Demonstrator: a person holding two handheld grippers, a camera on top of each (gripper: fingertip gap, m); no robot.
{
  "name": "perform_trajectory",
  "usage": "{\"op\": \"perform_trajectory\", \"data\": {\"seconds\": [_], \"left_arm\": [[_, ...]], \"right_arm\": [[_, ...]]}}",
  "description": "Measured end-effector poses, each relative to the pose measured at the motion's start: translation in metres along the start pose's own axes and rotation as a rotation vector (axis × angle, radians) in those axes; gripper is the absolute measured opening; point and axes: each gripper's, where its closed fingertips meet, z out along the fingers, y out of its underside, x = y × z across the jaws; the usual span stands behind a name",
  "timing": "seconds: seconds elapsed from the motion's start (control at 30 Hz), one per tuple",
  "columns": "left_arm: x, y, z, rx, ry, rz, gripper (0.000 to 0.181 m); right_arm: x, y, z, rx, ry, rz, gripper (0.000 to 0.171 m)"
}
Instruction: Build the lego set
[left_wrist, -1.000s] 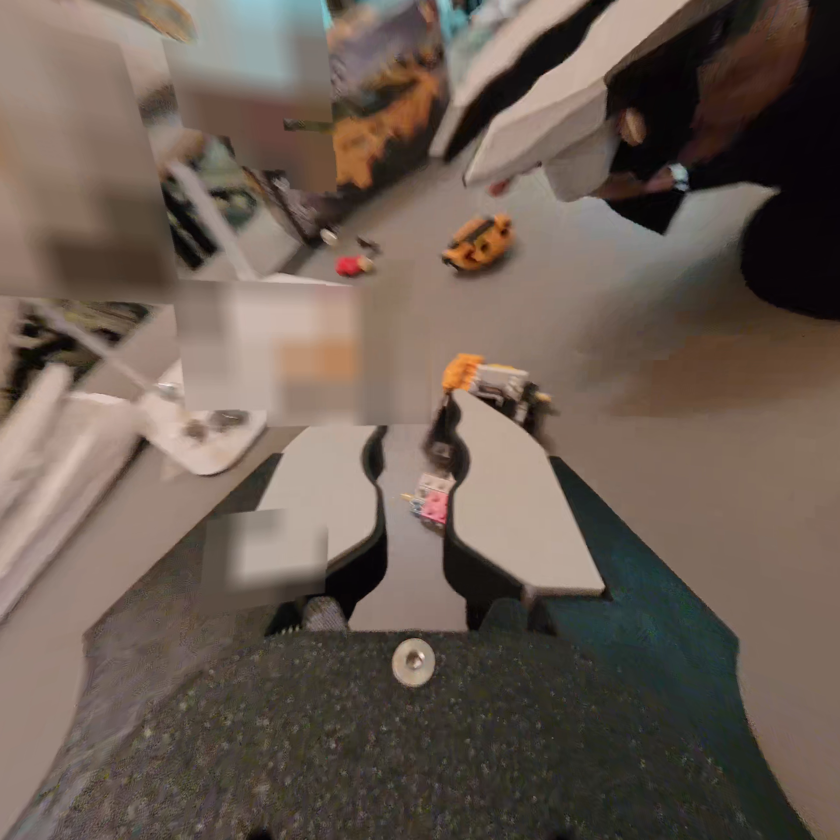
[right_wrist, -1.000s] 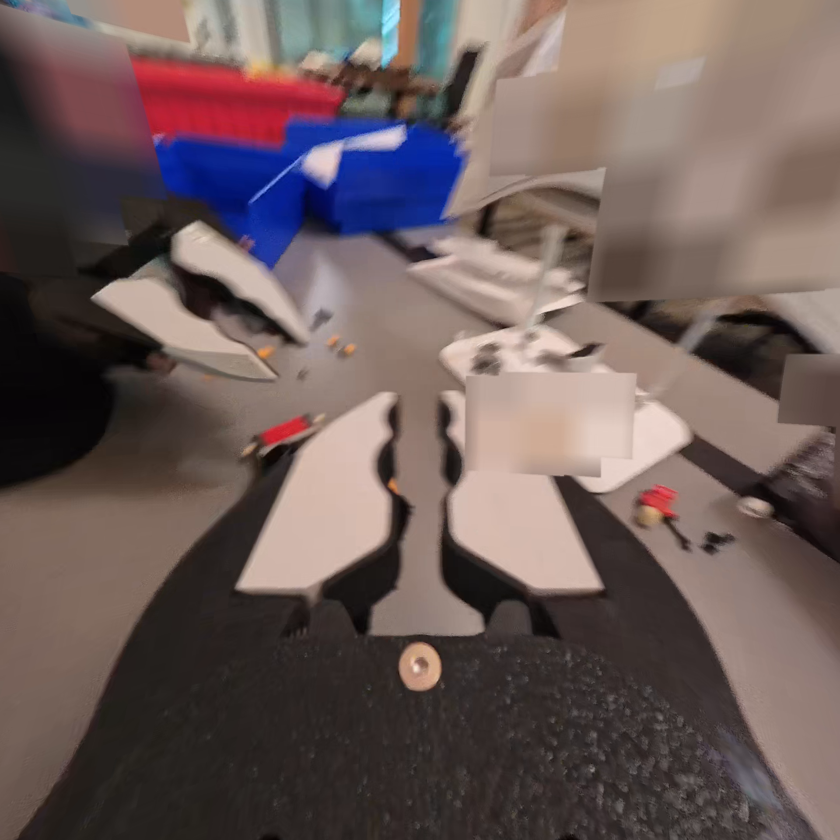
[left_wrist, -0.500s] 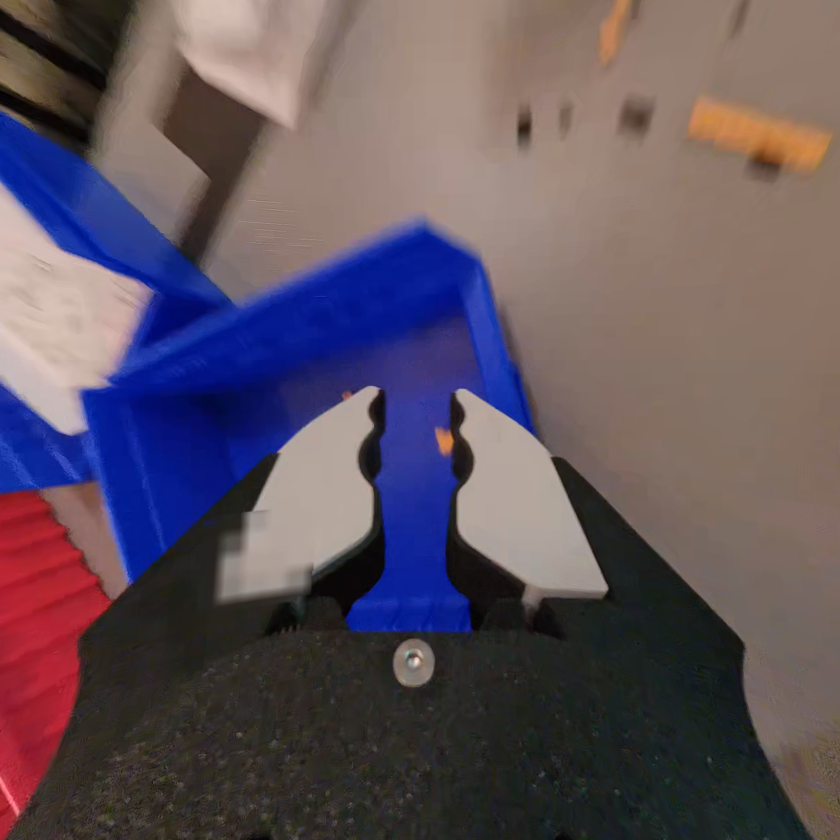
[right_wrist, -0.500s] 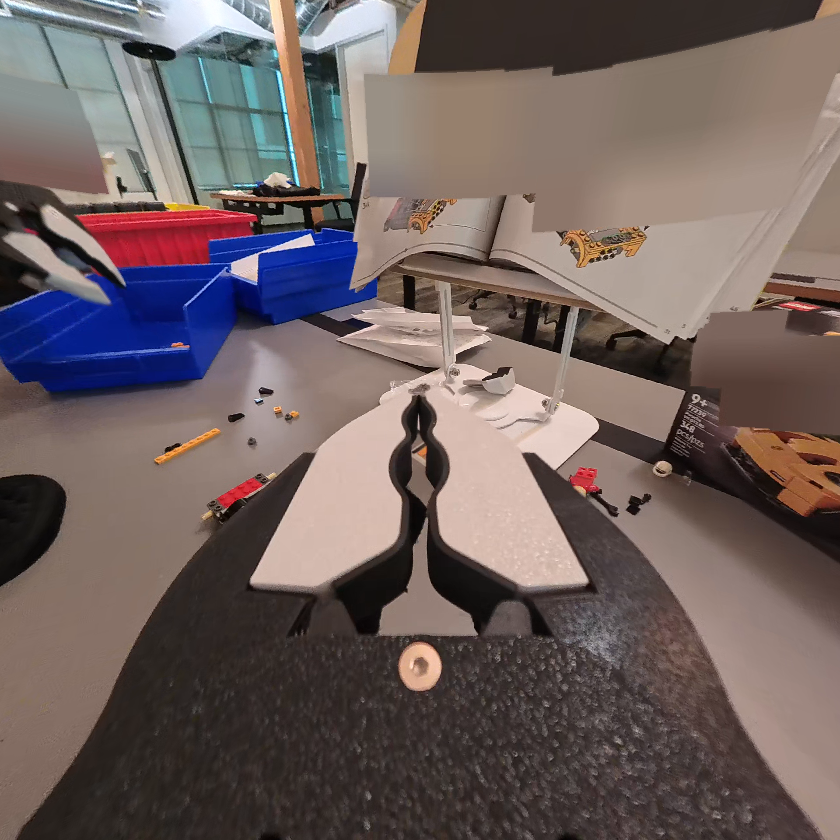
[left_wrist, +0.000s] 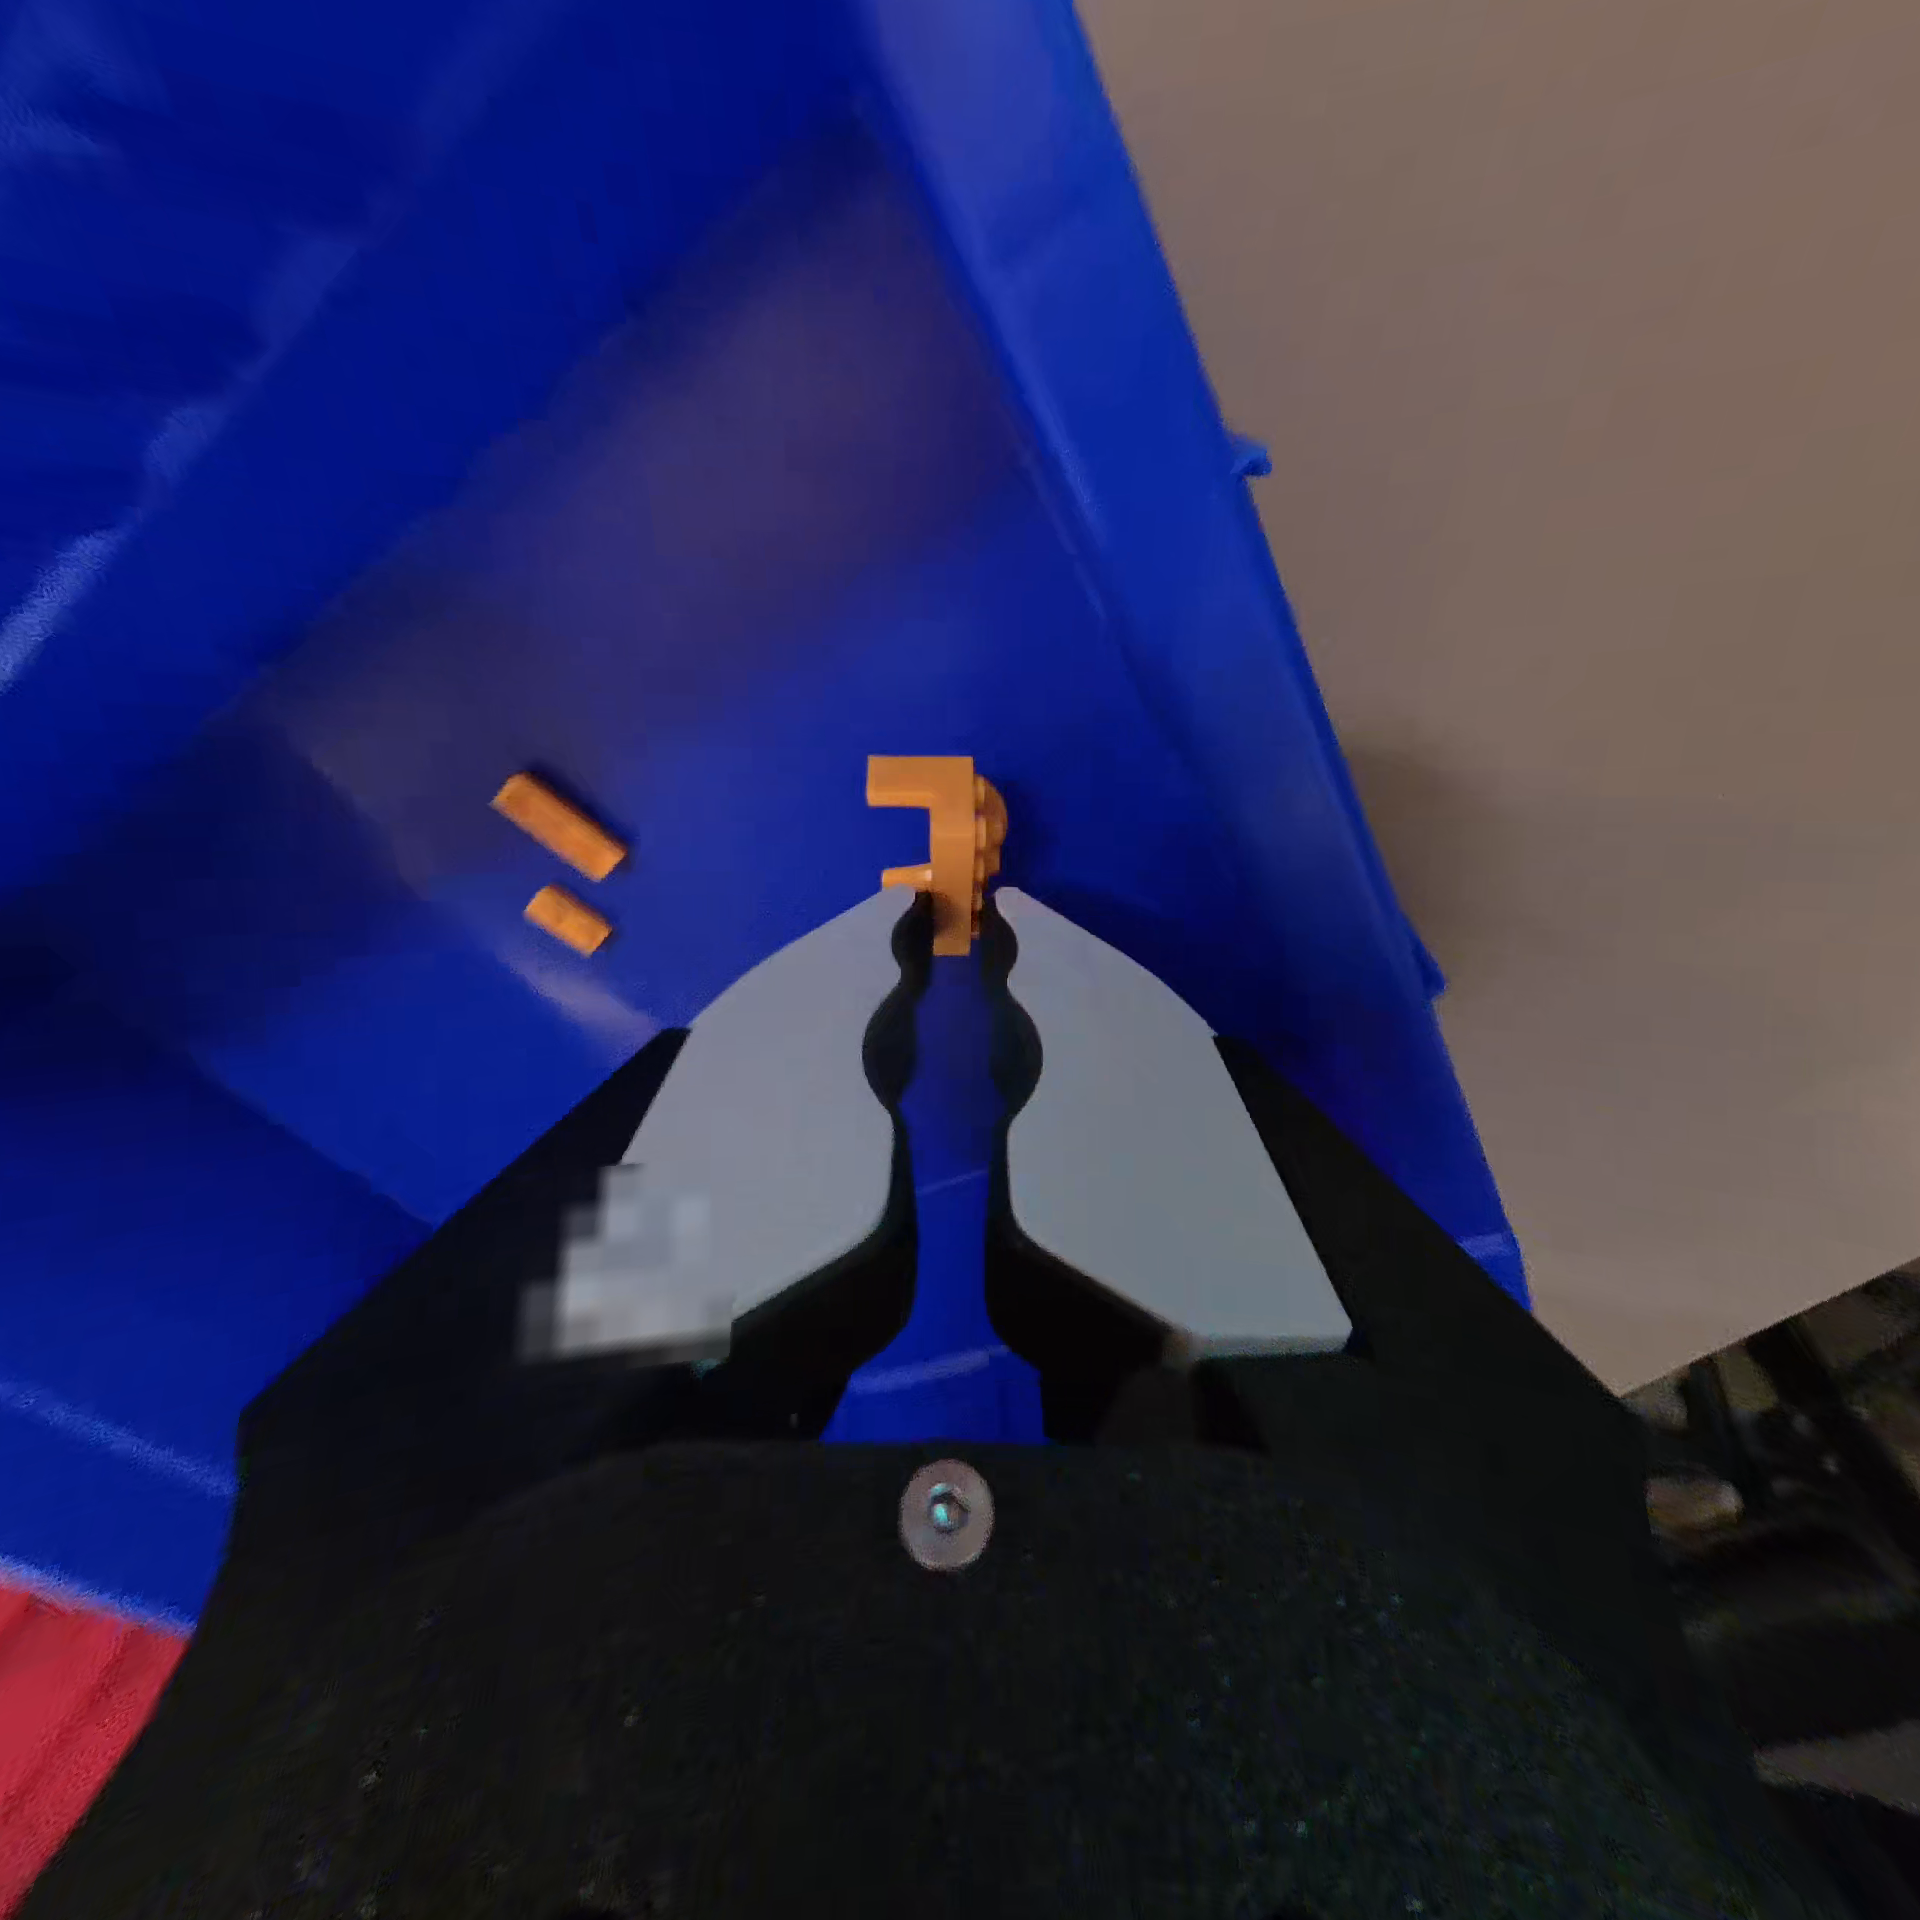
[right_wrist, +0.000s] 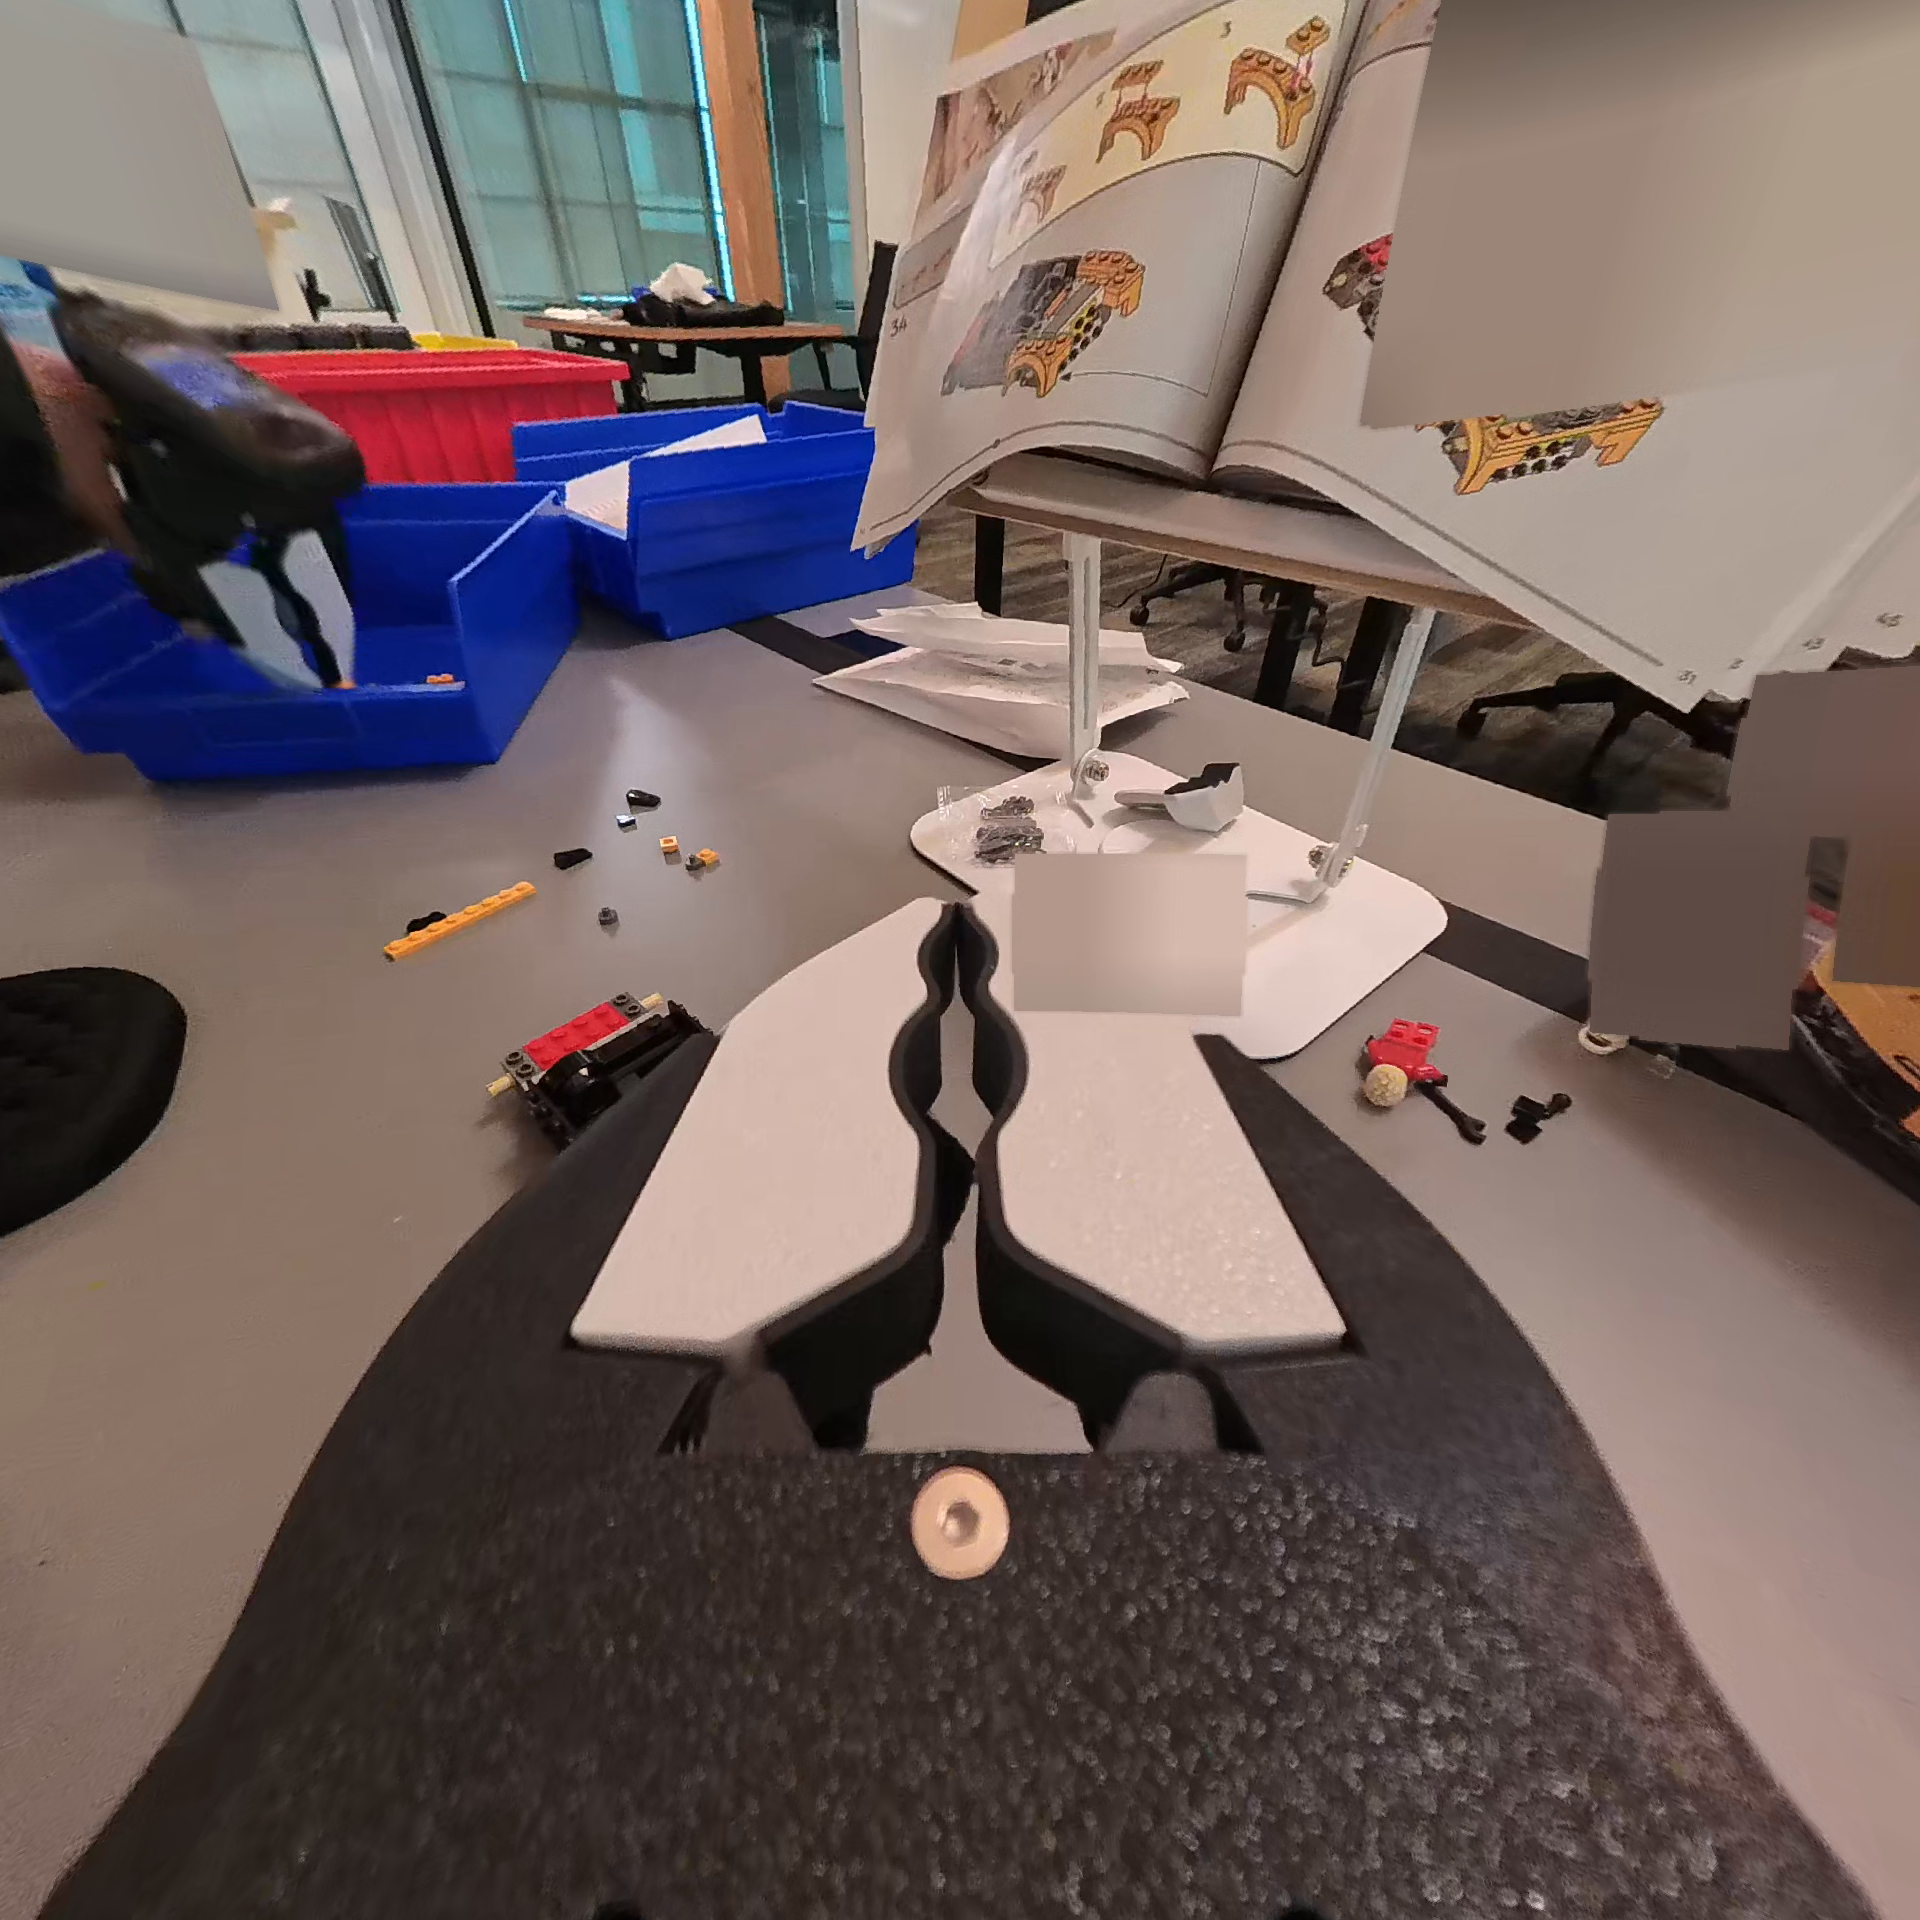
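In the left wrist view my left gripper (left_wrist: 951, 914) reaches into a blue bin (left_wrist: 520, 416), and its fingertips are shut on the lower end of an orange arch-shaped lego piece (left_wrist: 940, 831) near the bin's right wall. Two small orange plates (left_wrist: 558, 826) (left_wrist: 567, 920) lie on the bin floor to the left. The right wrist view shows this gripper (right_wrist: 301, 665) dipping into the same bin (right_wrist: 312, 727) at far left. My right gripper (right_wrist: 954, 914) is shut with its tips touching and nothing between them, above the grey table (right_wrist: 779, 727).
A red and black lego assembly (right_wrist: 592, 1049) lies by my right gripper's left finger. A long orange plate (right_wrist: 459, 920) and small loose pieces (right_wrist: 686, 852) lie beyond it. An open manual (right_wrist: 1143, 260) sits on a white stand (right_wrist: 1340, 935). A small red assembly (right_wrist: 1403, 1055) lies at right. About 50 cm separates my left fingertips from my right.
My left gripper moved from the table into the blue bin and its fingers closed on the orange arch piece. My right gripper's fingers closed on air and stay shut.
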Motion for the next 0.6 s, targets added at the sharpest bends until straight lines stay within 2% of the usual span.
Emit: {"op": "perform_trajectory", "data": {"seconds": [0.07, 0.13, 0.27, 0.47, 0.6], "left_arm": [[-0.007, -0.022, -0.034, 0.178, -0.050, -0.083, 0.009], [0.002, -0.060, -0.075, 0.427, -0.051, -0.089, 0.009], [0.065, -0.151, -0.138, 0.876, 0.090, 0.013, 0.008], [0.174, -0.271, -0.165, 1.261, 0.460, 0.167, 0.008], [0.217, -0.337, -0.164, 1.350, 0.629, 0.209, 0.008]], "right_arm": [[0.000, -0.001, 0.000, 0.003, -0.004, 0.000, 0.000], [-0.003, -0.003, 0.001, 0.011, -0.017, 0.005, 0.000], [-0.017, -0.005, 0.004, 0.014, -0.060, -0.012, 0.000], [-0.064, -0.015, 0.005, 0.028, -0.232, -0.050, 0.007], [-0.096, -0.020, -0.001, 0.031, -0.363, -0.058, 0.019]]}}
